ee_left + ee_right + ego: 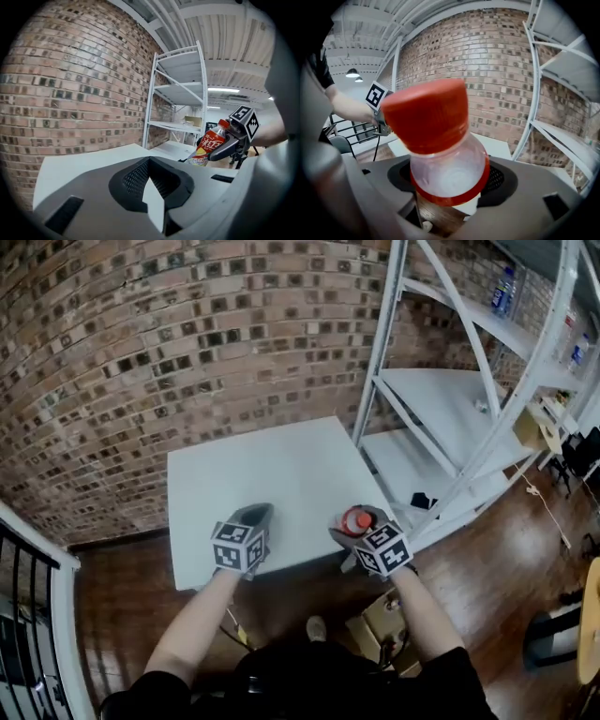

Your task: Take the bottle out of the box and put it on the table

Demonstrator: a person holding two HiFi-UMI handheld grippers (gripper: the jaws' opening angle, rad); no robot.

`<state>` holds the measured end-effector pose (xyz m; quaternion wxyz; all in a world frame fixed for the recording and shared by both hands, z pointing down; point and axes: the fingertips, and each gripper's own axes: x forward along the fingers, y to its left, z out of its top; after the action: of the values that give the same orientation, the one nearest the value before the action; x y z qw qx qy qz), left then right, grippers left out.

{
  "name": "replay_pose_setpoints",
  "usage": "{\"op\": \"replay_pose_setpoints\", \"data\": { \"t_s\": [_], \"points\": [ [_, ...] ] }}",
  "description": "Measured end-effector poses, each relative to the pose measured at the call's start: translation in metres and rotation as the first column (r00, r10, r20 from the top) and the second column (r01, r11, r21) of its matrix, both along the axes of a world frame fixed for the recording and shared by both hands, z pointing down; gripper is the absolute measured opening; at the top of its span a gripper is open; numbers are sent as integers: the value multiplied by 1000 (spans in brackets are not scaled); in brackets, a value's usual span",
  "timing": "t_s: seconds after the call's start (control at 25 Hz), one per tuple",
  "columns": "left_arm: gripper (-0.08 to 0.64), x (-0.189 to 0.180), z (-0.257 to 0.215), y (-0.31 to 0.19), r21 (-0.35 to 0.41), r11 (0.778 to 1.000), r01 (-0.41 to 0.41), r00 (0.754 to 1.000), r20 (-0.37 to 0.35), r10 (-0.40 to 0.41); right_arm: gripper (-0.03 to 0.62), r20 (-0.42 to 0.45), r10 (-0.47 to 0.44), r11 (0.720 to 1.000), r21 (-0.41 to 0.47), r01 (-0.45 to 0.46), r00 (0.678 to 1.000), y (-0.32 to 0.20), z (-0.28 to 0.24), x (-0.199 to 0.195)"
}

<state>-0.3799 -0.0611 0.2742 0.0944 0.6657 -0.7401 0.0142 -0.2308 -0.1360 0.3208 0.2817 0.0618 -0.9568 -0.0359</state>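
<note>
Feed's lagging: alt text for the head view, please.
The right gripper holds a red-capped bottle by the near right corner of a white table; the left gripper beside it is shut and empty. Behind, a brick wall; at right, a white shelf rack; on the floor, a cardboard box.

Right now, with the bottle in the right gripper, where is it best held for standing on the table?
Probably the labelled mid-body of the bottle, from the side, jaws across its round wall, much as the right gripper holds it now. That leaves the base free to meet the table; the red cap is narrower.
</note>
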Motion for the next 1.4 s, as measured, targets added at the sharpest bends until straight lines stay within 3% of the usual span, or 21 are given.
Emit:
{"op": "replay_pose_setpoints", "data": {
  "t_s": [0.12,0.24,0.36,0.52,0.72,1.0,1.4],
  "points": [
    [2,-41,-7,8,2,994,108,994,19,-108,341,-4,-108,994,6,108,994,-7,-3,-49],
    [2,-80,-17,16,12,973,229,973,32,-229,342,-8,-208,978,15,209,978,-14,-9,-99],
    [2,-111,-31,26,41,943,330,942,44,-332,342,8,-290,957,6,290,957,-11,-17,-142],
    [2,-147,-38,56,75,884,461,885,34,-465,343,33,-407,913,-30,408,913,3,-30,-194],
    [2,-191,-23,85,41,842,537,843,4,-538,342,31,-472,878,-69,473,881,16,-27,-252],
    [2,-251,-25,106,60,845,532,845,20,-534,344,1,-506,858,-101,503,863,55,-20,-341],
    [2,-332,-1,154,42,852,521,853,-27,-520,344,-88,-450,889,-142,436,888,78,21,-432]
  ]
}}
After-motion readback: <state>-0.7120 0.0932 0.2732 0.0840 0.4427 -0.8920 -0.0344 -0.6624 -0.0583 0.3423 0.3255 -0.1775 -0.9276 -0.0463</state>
